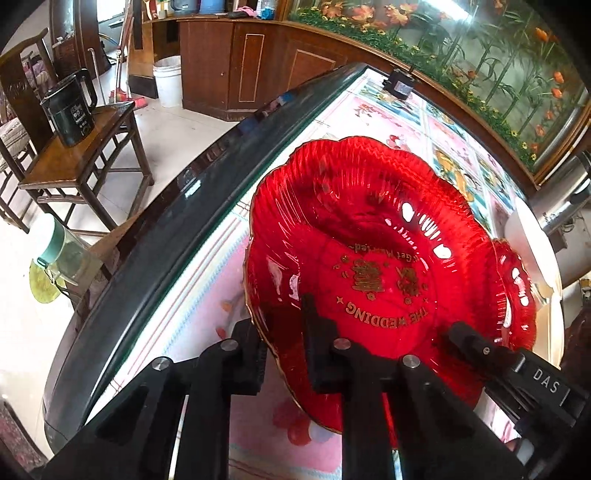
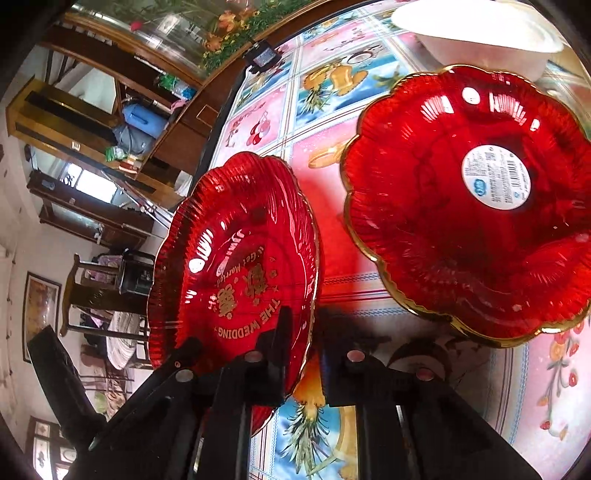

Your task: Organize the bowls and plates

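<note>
Patterned tablecloth (image 2: 332, 110) under tilted red wedding plate (image 1: 369, 236), left gripper (image 1: 284, 354) and right gripper (image 2: 303, 354) both clamped on its rim.

table (image 2: 332, 110): glass over patterned cloth | on it: red plate (image 2: 472, 206), white bowl (image 2: 480, 33)

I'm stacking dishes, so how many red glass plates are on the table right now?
2. One scalloped red glass plate with gold wedding lettering is gripped at its edge by both claws. The other red glass plate, with a round white label, lies near the white bowl. Others may be hidden.

White bowl (image 2: 480, 33) cut off above
</note>
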Action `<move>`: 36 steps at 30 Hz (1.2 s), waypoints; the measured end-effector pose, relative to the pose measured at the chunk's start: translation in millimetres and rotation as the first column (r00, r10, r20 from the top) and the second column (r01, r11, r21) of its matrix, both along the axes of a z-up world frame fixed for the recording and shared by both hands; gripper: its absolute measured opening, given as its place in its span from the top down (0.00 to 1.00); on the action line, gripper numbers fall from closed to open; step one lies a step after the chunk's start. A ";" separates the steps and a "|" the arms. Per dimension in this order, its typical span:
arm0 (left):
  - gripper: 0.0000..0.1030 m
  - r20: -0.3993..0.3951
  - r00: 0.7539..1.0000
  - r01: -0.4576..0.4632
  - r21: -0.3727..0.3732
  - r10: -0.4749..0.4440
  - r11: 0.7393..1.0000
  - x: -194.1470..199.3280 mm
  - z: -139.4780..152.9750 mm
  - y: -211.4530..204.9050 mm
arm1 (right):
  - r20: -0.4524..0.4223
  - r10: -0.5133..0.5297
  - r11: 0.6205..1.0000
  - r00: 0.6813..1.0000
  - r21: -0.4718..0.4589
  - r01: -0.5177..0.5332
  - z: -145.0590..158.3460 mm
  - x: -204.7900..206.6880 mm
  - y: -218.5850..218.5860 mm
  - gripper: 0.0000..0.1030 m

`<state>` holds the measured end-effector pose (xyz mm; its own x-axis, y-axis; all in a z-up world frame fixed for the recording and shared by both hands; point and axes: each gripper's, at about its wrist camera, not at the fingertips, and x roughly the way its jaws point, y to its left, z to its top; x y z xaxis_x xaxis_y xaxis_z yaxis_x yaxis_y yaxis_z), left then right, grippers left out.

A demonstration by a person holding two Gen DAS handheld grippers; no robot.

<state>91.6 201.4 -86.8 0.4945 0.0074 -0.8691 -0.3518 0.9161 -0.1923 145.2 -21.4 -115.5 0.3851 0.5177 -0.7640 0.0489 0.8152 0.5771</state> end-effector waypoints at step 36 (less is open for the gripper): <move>0.42 -0.015 0.998 0.061 0.228 -0.059 0.972 -115.0 18.5 -29.2 | 0.217 0.203 0.966 0.955 -0.204 -0.159 56.6 -115.9 -19.7 0.73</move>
<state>-23.5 172.3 -68.3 0.4934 0.1769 -0.8516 -0.2956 0.9549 0.0271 29.3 -41.1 -59.0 0.4770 0.4560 -0.7514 -0.2275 0.8898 0.3956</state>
